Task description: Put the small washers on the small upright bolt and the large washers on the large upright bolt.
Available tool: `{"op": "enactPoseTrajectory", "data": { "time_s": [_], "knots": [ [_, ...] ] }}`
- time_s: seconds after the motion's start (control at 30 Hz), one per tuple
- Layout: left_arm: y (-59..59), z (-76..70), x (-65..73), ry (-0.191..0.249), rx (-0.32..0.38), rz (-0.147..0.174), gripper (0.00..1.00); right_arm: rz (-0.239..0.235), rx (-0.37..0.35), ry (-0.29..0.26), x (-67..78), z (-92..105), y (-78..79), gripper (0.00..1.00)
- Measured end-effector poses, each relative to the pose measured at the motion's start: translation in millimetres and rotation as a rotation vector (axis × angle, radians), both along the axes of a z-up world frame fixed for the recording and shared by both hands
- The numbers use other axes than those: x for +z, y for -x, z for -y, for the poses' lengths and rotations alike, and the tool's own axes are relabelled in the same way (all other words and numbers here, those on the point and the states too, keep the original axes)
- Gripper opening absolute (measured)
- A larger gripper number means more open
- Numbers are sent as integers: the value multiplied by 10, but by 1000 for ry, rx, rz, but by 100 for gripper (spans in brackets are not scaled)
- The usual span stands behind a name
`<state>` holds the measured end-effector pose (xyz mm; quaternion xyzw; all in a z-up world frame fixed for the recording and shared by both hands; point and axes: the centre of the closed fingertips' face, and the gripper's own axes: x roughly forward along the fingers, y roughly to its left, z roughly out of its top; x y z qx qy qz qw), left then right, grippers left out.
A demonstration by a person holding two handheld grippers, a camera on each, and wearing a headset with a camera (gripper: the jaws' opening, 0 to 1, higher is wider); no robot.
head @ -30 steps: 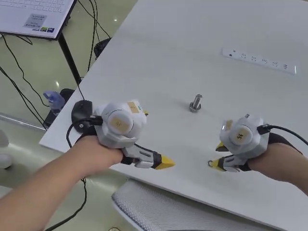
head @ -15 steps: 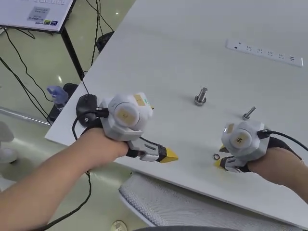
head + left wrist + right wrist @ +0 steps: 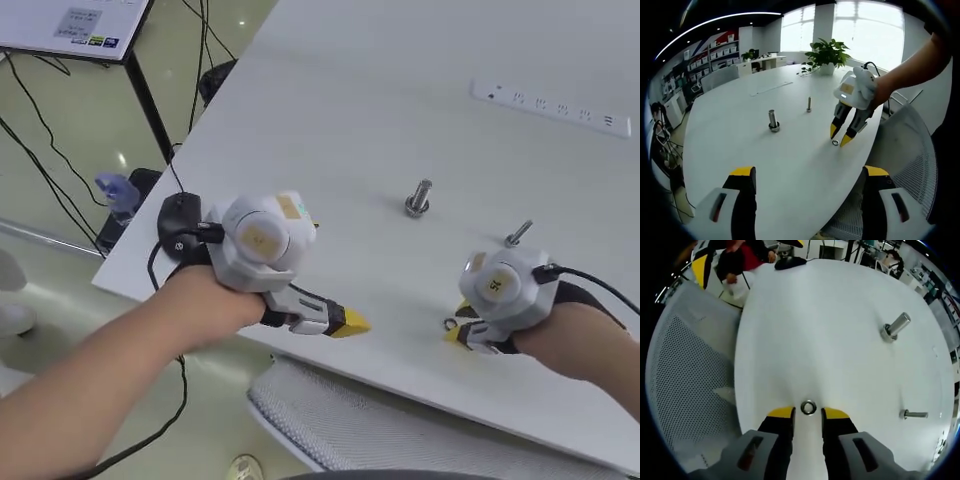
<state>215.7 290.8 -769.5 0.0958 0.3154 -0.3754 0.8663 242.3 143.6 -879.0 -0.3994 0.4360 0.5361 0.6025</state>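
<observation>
Washer [image 3: 808, 407] lies flat on the table [image 3: 830, 315] by the near edge, between the right gripper's [image 3: 839, 137] narrowly parted jaws, unclamped. We judge: come down square, pinch the rim gently, don't skid it. Small bolt [image 3: 914, 414] stands just beyond; left gripper [image 3: 808, 172] jaws wide apart, holding nothing.

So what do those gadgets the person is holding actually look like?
The left hand-held gripper and right hand-held gripper each have a rounded white housing with a round disc and two black jaws tipped in yellow. A black cable trails from each. Forearms are bare, no sleeves.
</observation>
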Motion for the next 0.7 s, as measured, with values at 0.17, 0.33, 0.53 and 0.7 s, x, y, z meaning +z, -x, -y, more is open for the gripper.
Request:
{"op": "enactPoseTrajectory", "data": {
  "time_s": [0.17,0.33,0.53,0.7],
  "knots": [
    [-5,16,-5,9,-7,-2,87,4,-4,3,0,-13,-3,17],
    [1,8,-23,7,-11,-7,86,14,28,35,-8,-31,12,15],
    [0,4,-27,7,-17,-9,86,28,50,96,-11,-44,29,13],
    [-27,10,-19,5,-20,-8,86,2,14,80,-5,-25,-5,13]
  ]
}}
